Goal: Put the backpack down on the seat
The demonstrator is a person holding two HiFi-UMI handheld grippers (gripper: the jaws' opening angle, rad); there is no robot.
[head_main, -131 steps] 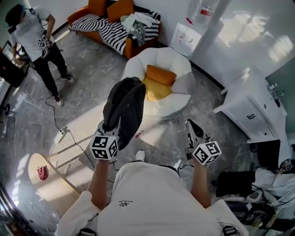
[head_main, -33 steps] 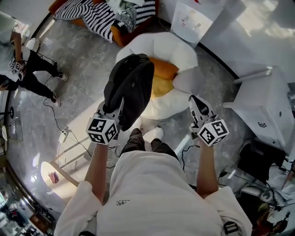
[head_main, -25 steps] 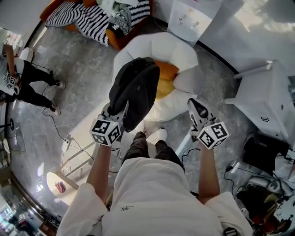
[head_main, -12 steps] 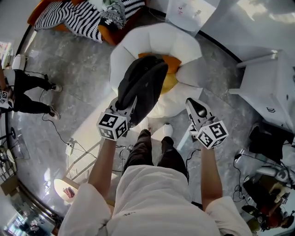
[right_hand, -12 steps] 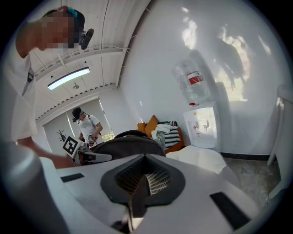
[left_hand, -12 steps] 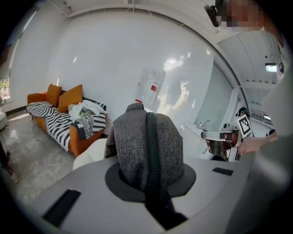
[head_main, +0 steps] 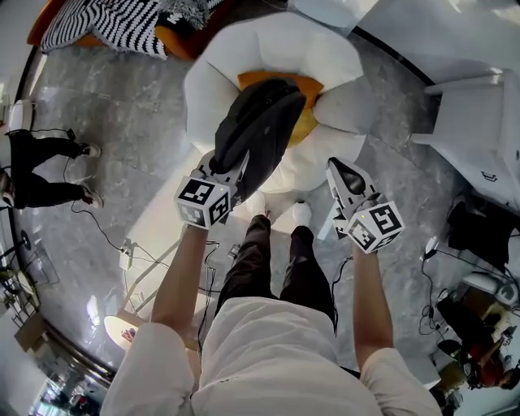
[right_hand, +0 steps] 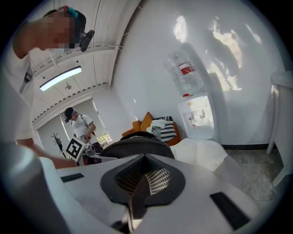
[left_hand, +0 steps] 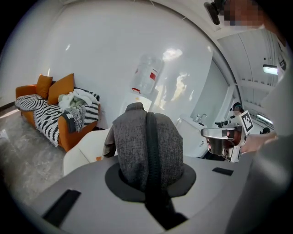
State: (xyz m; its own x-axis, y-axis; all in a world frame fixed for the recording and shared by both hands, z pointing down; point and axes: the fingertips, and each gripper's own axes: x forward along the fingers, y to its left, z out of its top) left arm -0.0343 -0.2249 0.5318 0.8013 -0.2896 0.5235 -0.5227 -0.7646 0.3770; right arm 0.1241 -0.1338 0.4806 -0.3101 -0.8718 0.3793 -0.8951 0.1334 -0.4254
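A dark grey backpack hangs from my left gripper, right over the white round armchair and its orange cushions. Whether its lower end touches the cushions I cannot tell. In the left gripper view the grey fabric and black strap of the backpack fill the jaws of the left gripper, which is shut on it. My right gripper hovers to the right of the bag at the chair's front edge. Seen close, the right gripper is shut with nothing in it.
An orange sofa with a striped blanket stands at the back left. A person stands at the far left. A white cabinet is to the right, and a water dispenser behind the chair. Cables trail on the floor.
Both grippers have come down and forward toward the armchair. The backpack, earlier over the chair's front left edge, now hangs over the cushions.
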